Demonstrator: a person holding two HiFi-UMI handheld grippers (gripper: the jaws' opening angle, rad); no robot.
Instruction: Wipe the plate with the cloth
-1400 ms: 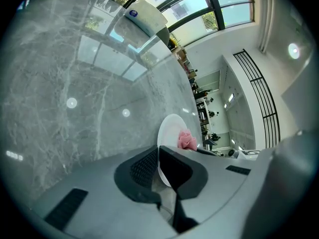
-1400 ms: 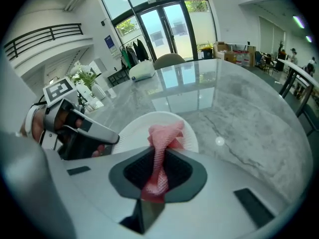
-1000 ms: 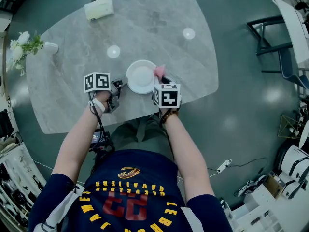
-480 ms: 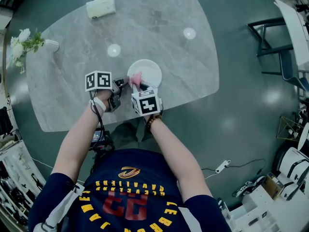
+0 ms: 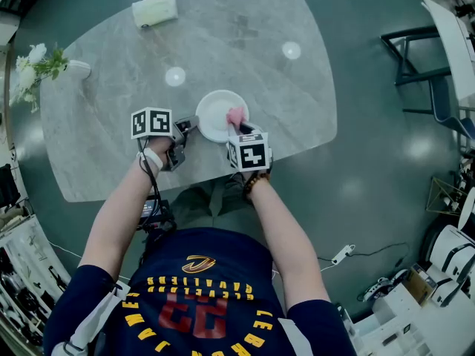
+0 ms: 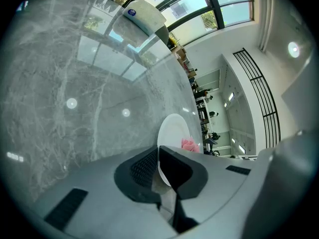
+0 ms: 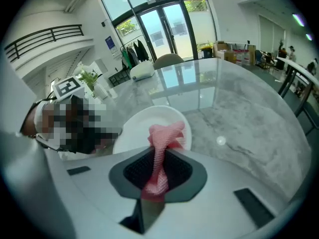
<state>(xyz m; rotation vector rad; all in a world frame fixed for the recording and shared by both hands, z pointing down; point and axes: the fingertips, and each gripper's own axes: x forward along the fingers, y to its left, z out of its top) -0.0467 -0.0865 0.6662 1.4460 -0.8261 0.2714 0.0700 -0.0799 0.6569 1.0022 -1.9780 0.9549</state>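
A white plate (image 5: pixel 217 114) lies on the grey marble table (image 5: pixel 111 147) near its front edge. My left gripper (image 5: pixel 186 127) is shut on the plate's left rim; in the left gripper view the rim (image 6: pixel 172 133) runs in between the jaws (image 6: pixel 159 169). My right gripper (image 5: pixel 239 127) is shut on a pink cloth (image 5: pixel 236 116), which rests on the right part of the plate. In the right gripper view the cloth (image 7: pixel 162 142) sticks out from the gripper (image 7: pixel 158 177) over the plate (image 7: pixel 139 131). In the left gripper view, the cloth (image 6: pixel 190 144) peeks out behind the plate.
A pale box (image 5: pixel 154 10) stands at the table's far left edge, and a small vase of white flowers (image 5: pixel 41 67) stands at the left end. A dark chair frame (image 5: pixel 415 50) stands on the floor to the right. Equipment clutters the floor at the lower corners.
My right gripper swept the pink cloth from the plate's right rim to its left side, then back to the right part. The left gripper and plate stayed put.
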